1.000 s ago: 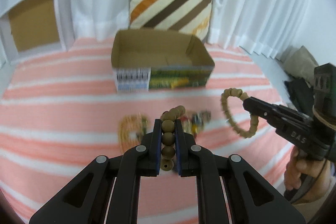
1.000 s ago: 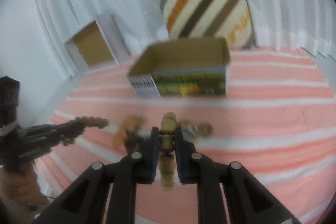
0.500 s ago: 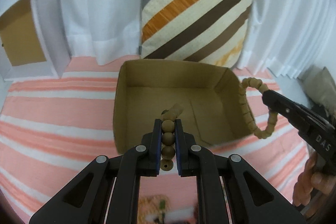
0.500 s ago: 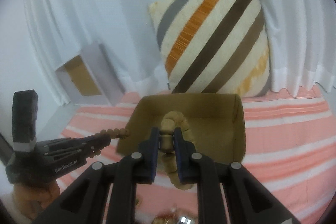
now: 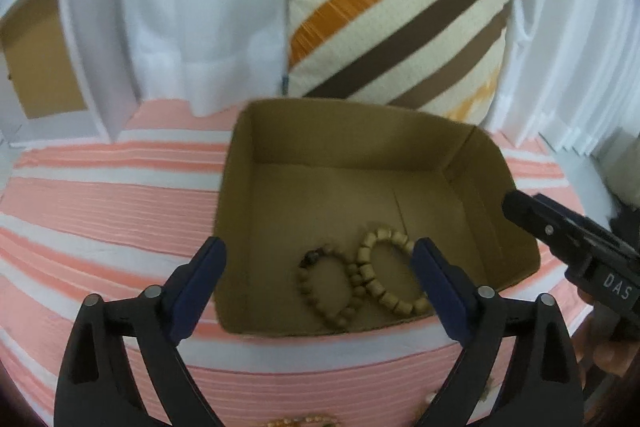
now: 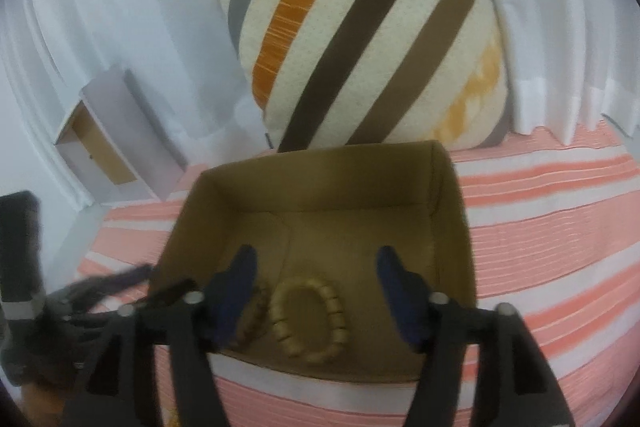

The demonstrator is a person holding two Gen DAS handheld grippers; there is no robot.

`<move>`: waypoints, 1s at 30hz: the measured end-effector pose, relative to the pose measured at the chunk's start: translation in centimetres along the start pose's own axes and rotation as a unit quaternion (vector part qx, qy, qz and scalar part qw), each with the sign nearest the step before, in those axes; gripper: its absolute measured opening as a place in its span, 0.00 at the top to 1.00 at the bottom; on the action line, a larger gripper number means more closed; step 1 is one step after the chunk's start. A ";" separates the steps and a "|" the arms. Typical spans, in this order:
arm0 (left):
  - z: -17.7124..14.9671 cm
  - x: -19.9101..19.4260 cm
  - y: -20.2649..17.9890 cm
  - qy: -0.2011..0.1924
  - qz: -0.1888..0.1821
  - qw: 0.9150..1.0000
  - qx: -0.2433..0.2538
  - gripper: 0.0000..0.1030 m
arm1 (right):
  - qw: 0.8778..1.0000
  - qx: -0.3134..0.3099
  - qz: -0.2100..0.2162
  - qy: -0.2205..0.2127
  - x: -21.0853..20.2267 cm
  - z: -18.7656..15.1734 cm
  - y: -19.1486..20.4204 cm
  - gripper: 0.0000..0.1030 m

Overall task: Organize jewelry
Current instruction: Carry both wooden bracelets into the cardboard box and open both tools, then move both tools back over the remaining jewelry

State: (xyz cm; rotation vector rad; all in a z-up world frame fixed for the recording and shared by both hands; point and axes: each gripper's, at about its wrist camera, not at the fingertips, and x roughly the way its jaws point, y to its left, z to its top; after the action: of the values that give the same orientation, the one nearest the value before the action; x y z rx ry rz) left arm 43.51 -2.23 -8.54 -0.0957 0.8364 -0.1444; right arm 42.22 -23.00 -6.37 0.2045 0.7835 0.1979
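An open cardboard box stands on the striped bed. Two wooden bead bracelets lie side by side on its floor near the front wall: a round-bead one on the left and a barrel-bead one on the right. My left gripper is open and empty over the box's front edge. My right gripper is open and empty above the bracelets; it also shows at the right of the left wrist view.
A striped cushion leans on the white curtain behind the box. A white cabinet stands at the back left. More jewelry lies on the pink and white bedspread at the near edge.
Both grippers moved forward over the box, opened and let go of their bracelets, which now lie inside the box.
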 end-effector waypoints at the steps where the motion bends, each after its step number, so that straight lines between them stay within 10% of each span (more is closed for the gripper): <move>1: -0.2 -0.4 0.1 -0.002 0.002 1.000 -0.003 0.08 | 1.000 -0.001 -0.006 -0.009 -0.5 -0.3 0.0 0.25; 7: -2.1 -3.0 1.1 -0.021 0.012 0.999 -0.030 0.04 | 0.997 0.008 -0.065 -0.026 -3.4 -2.0 -0.2 0.24; 16: -7.7 -6.7 0.8 -0.004 -0.015 1.000 -0.024 0.04 | 0.993 -0.058 -0.041 -0.090 -8.8 -6.9 1.1 0.12; 30: -21.7 -11.6 2.6 0.003 0.009 1.000 -0.023 0.01 | 0.993 -0.083 -0.083 -0.033 -12.8 -19.4 1.2 0.12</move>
State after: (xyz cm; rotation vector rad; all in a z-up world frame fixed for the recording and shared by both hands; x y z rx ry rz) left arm 19.86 1.68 -14.91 -0.1310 0.8474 -0.1078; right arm 19.35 -22.94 -10.77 -0.0117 0.7112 0.0982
